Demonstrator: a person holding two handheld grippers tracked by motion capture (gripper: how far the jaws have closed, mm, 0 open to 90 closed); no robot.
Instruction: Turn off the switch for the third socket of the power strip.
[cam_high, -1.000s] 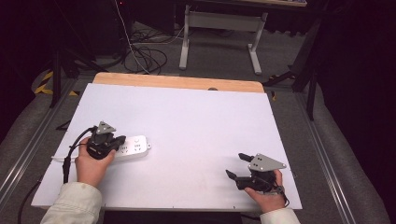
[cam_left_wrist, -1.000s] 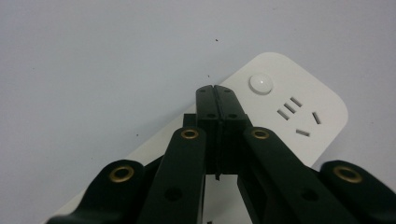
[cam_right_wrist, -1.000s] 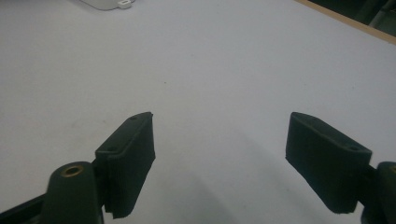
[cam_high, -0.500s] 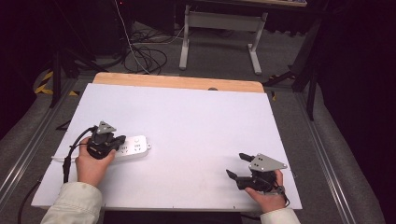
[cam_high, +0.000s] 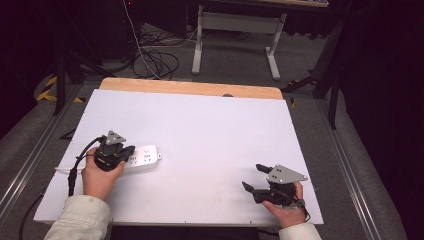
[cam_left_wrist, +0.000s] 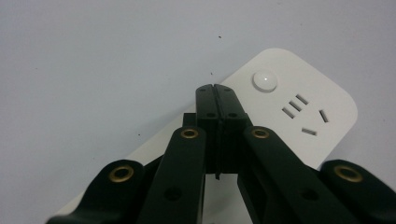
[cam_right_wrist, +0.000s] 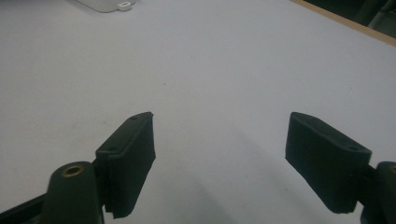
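Note:
A white power strip (cam_high: 146, 158) lies flat on the white table (cam_high: 210, 130) at the left. My left gripper (cam_high: 131, 150) rests over its near end, jaws shut together with nothing between them. In the left gripper view the shut tips (cam_left_wrist: 215, 89) sit above the power strip (cam_left_wrist: 303, 88), just short of its round button (cam_left_wrist: 265, 80) and a socket. My right gripper (cam_high: 252, 176) sits low near the table's front right, open and empty. The right gripper view has my right gripper (cam_right_wrist: 219, 140) with its pads wide apart over bare table and a corner of the power strip (cam_right_wrist: 105, 3) far off.
A black cable (cam_high: 75, 165) trails from the left gripper past the table's left edge. A wooden strip (cam_high: 190, 87) borders the table's far side. Beyond it stand a desk frame (cam_high: 235, 30) and loose cables on the floor.

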